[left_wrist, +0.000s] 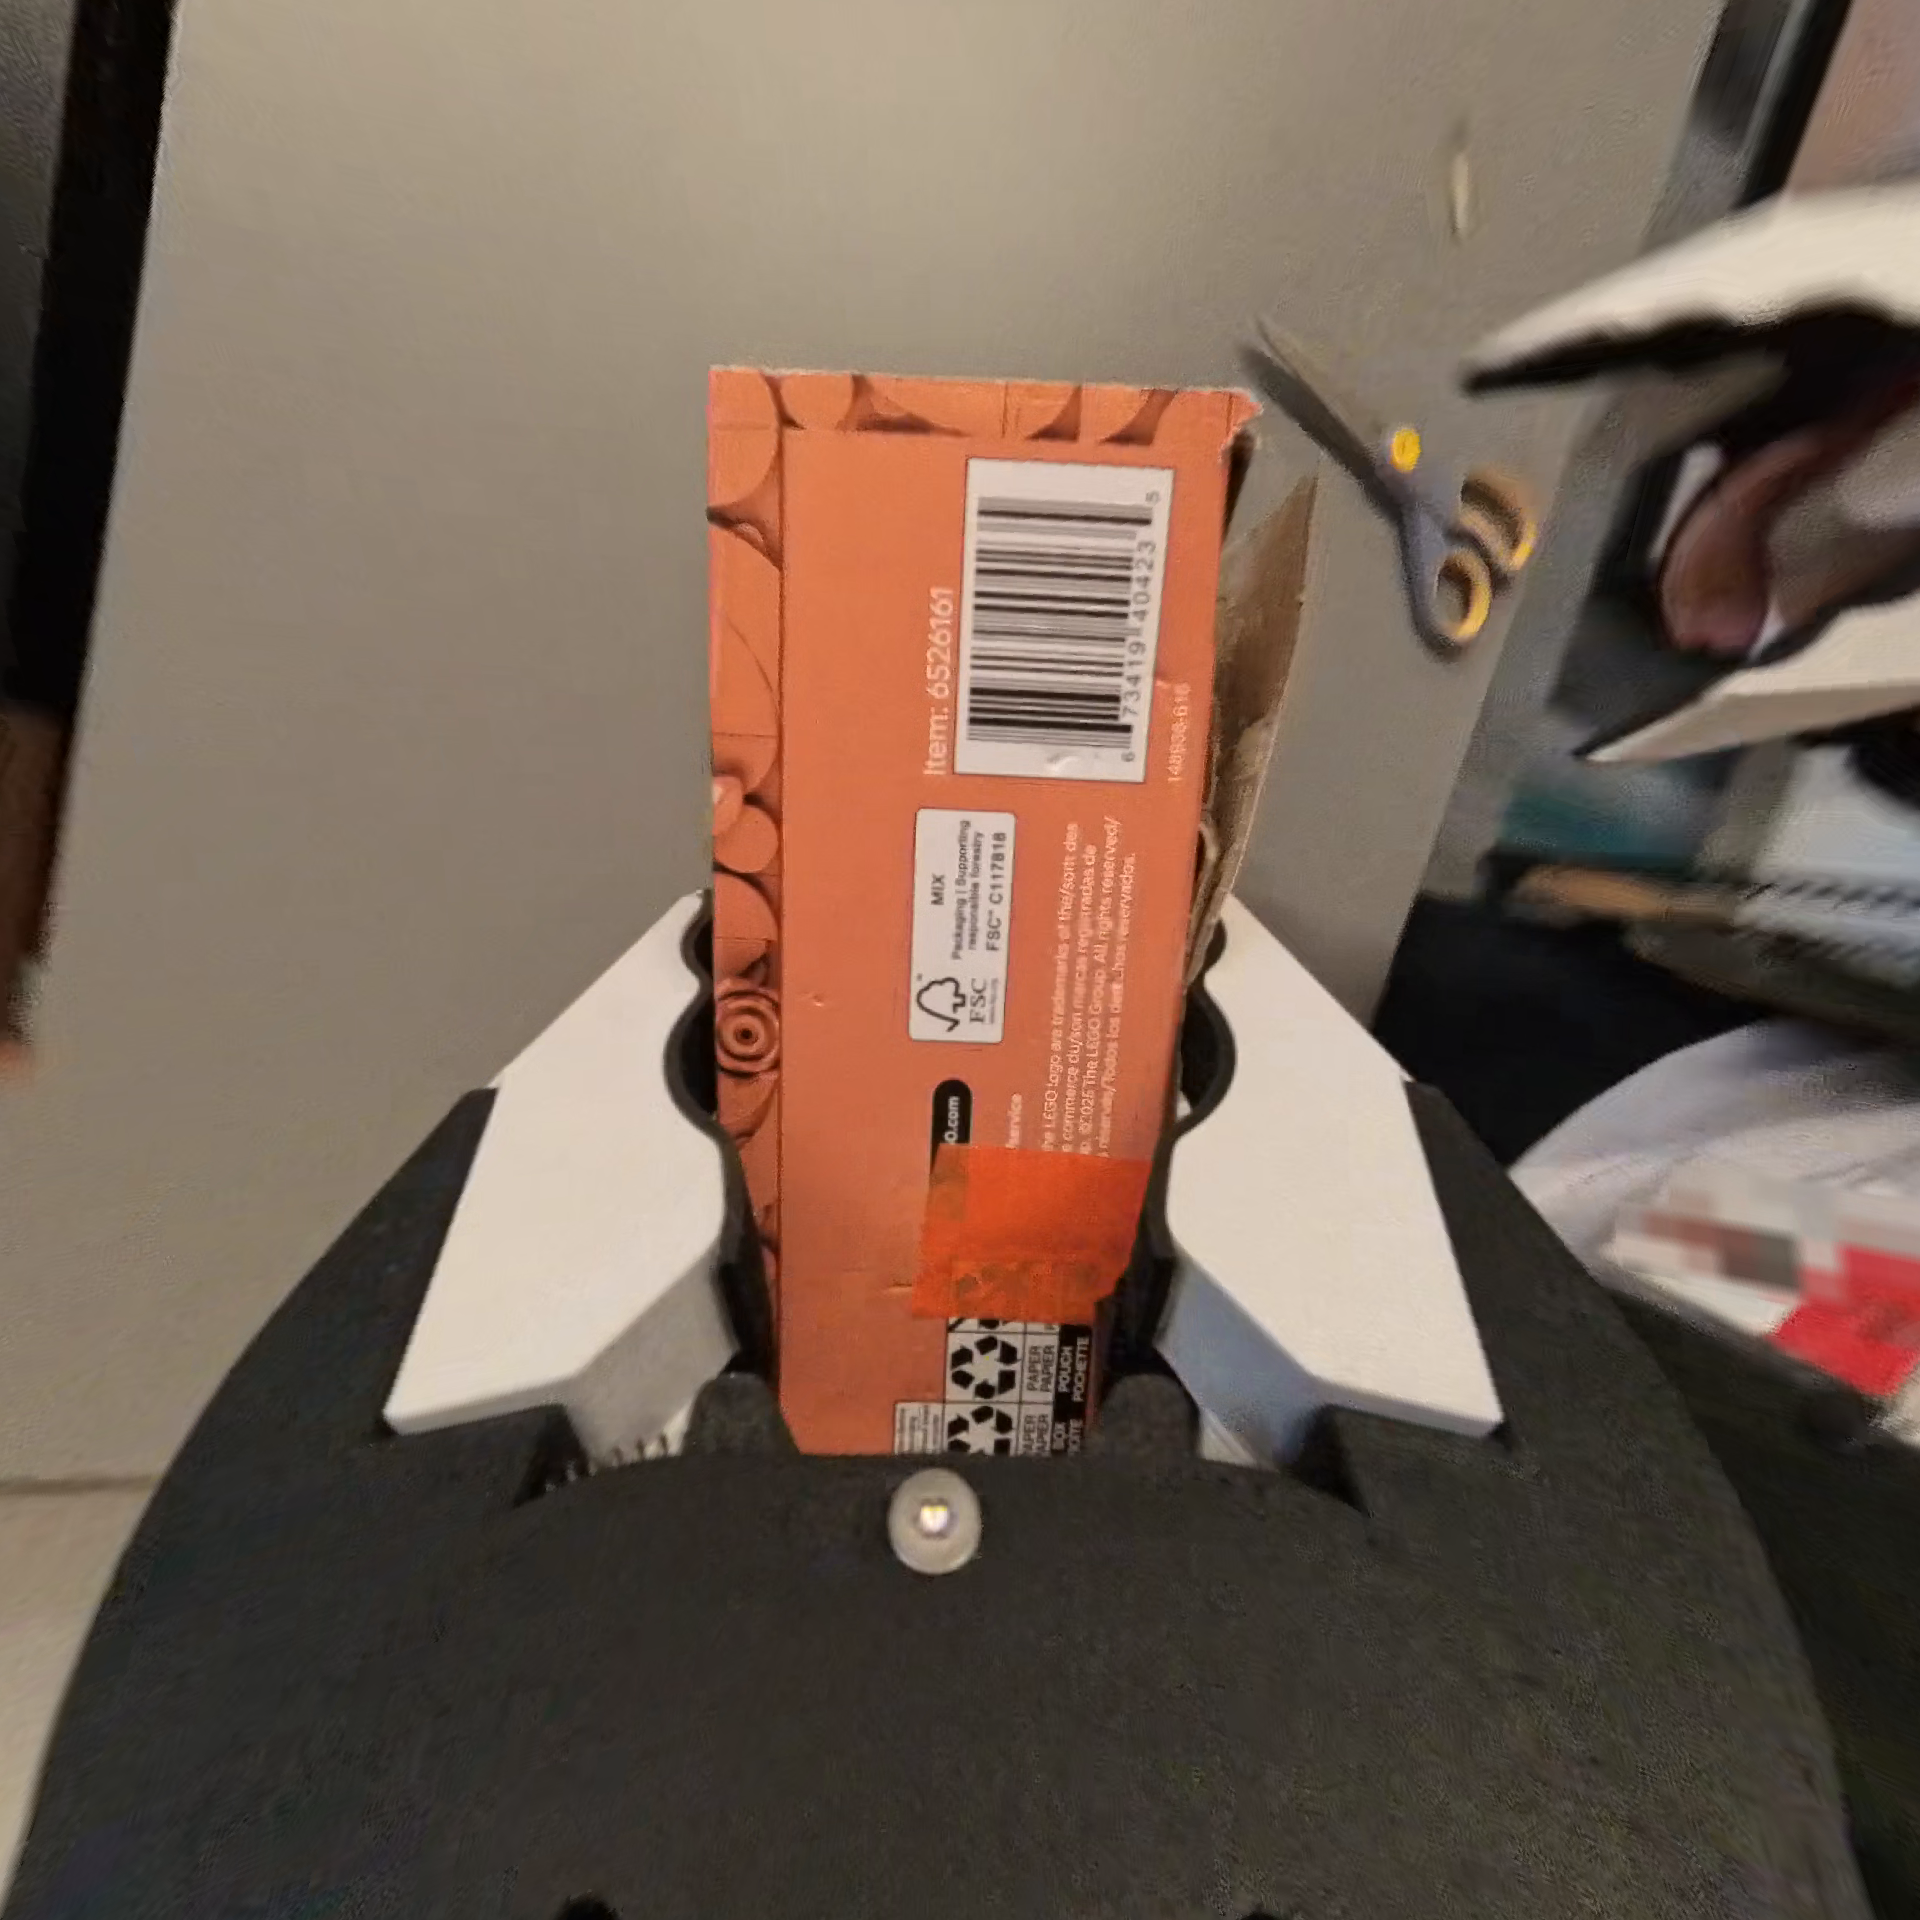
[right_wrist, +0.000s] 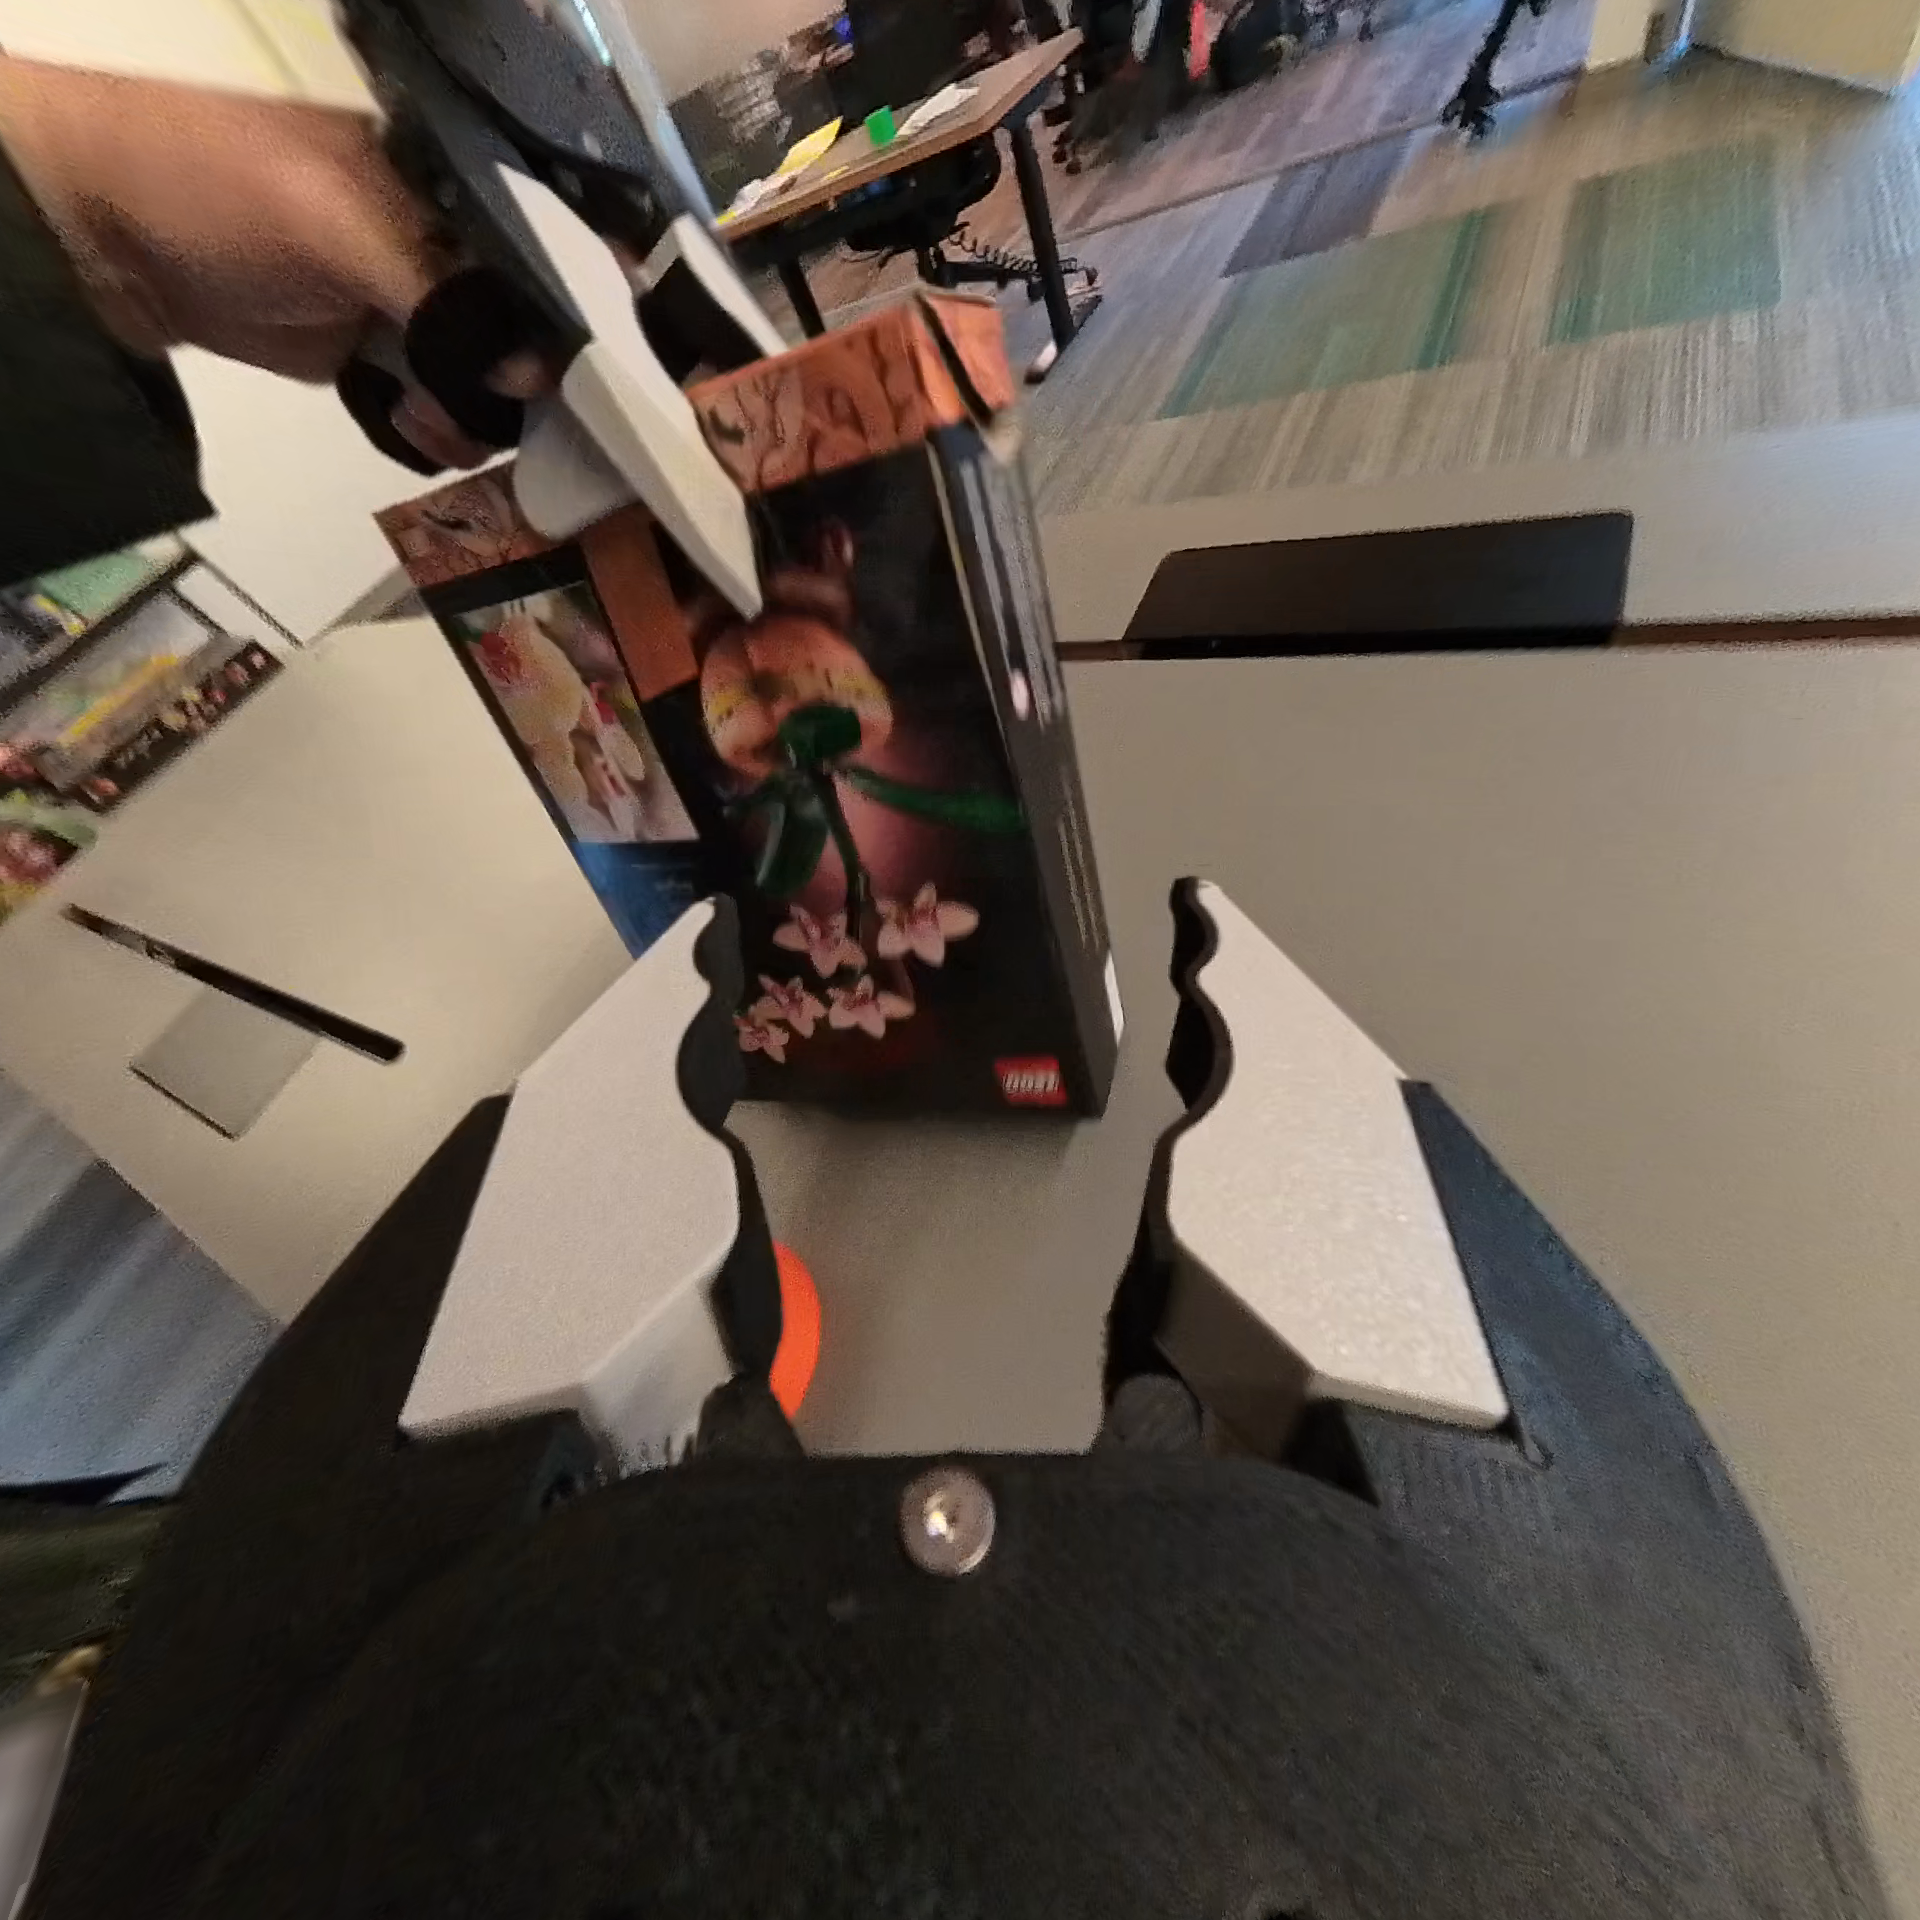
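Observation:
My left gripper (left_wrist: 961, 920) is shut on an orange-ended toy-brick box (left_wrist: 935, 644), holding it by its end with the barcode label. A brown flap (left_wrist: 1262, 665) stands slightly open on the box's right edge. In the right wrist view the box (right_wrist: 904, 790) stands upright on the grey table (right_wrist: 1455, 935), its black front showing flowers, and the left gripper (right_wrist: 717, 468) clamps its top from the upper left. My right gripper (right_wrist: 953, 896) is open and empty, just in front of the box's lower part. It also shows blurred in the left wrist view (left_wrist: 1558, 582).
Grey-and-yellow scissors (left_wrist: 1423, 509) lie on the table beyond the box. A black cable slot (right_wrist: 1382, 577) is cut into the table behind the box. An orange disc (right_wrist: 795, 1330) lies under my right gripper. Boxes and clutter (left_wrist: 1714, 1247) sit at the right. A desk (right_wrist: 904, 135) stands on the carpet beyond.

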